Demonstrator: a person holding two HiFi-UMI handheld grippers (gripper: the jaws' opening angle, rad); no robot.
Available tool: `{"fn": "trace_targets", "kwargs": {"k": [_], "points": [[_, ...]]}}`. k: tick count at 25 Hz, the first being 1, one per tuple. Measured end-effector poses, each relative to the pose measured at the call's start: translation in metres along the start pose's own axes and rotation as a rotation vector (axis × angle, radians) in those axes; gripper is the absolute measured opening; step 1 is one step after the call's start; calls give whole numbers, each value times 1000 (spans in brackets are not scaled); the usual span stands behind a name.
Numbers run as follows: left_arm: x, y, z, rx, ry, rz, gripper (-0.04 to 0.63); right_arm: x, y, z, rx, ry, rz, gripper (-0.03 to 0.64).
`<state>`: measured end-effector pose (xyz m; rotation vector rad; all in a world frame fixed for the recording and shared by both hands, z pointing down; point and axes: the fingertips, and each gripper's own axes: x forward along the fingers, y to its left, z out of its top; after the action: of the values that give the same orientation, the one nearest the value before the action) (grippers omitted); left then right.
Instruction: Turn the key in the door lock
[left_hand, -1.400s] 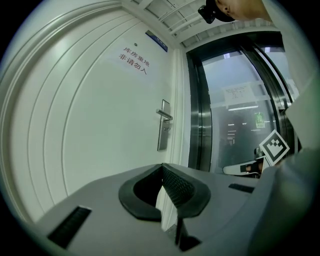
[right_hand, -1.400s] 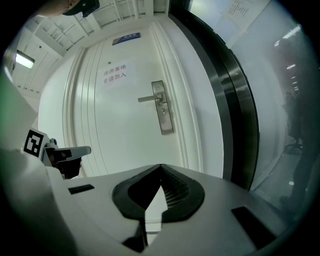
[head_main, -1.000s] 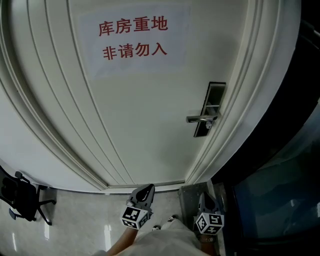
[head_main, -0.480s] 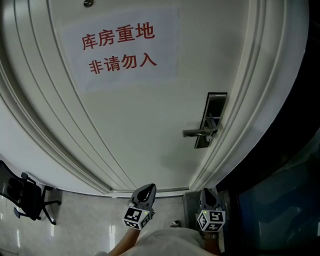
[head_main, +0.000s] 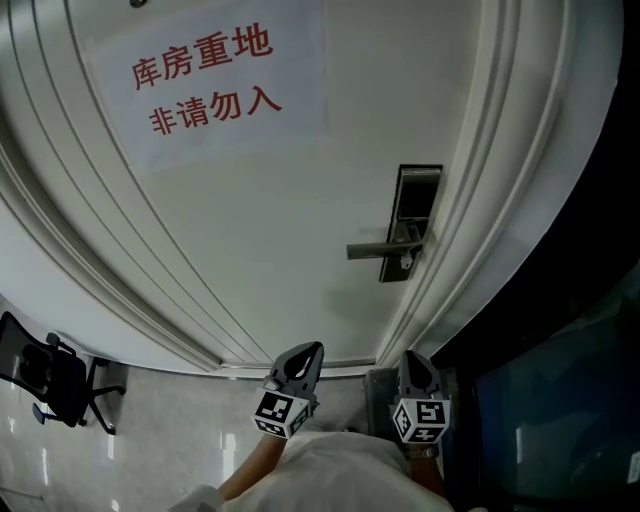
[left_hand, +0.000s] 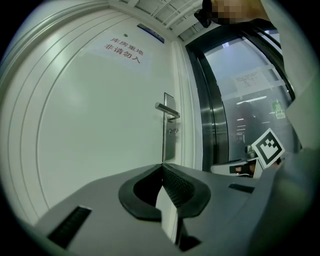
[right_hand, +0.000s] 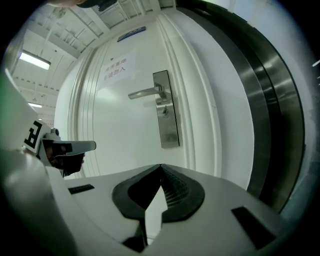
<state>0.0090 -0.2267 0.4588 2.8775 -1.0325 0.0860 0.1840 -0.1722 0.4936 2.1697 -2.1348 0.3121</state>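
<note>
A: So, where is the key (right_hand: 164, 112)?
B: It sits in the lock plate (head_main: 408, 222) on the white door (head_main: 300, 230), just under the lever handle (head_main: 380, 247) that juts left from that plate. It shows too small for me to tell how it is turned.
A: And the claws?
B: The left gripper (head_main: 309, 352) hangs well below the lock plate and a little to its left. Its jaws are pressed together at the tips with nothing between them. The right gripper (head_main: 413, 360) hangs straight below the plate, and its jaws are likewise closed on nothing. Neither one touches the plate, the handle or the key.
A: Anything else around the plate?
B: A paper sign (head_main: 205, 85) with red characters is stuck to the door up and to the left of the plate. A black office chair (head_main: 50, 385) stands far down to the plate's left, on the pale floor (head_main: 170, 430)
</note>
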Motion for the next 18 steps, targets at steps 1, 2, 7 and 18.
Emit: {"fn": "trace_targets", "kwargs": {"k": [1,2,7,18], "points": [[5,-1,7,10,-20,-7,6,2,2,5,-31,-8,14,2],[9,-3,13,20,-40,-15,6,4,4,9,-65,-13,31,2],[30,-12,33,57,-83,-68,6,25,-1,32,-194,4,80,2],[38,-11,53,70,-110,-93,6,72,-4,109,-981,56,-45,6]]}}
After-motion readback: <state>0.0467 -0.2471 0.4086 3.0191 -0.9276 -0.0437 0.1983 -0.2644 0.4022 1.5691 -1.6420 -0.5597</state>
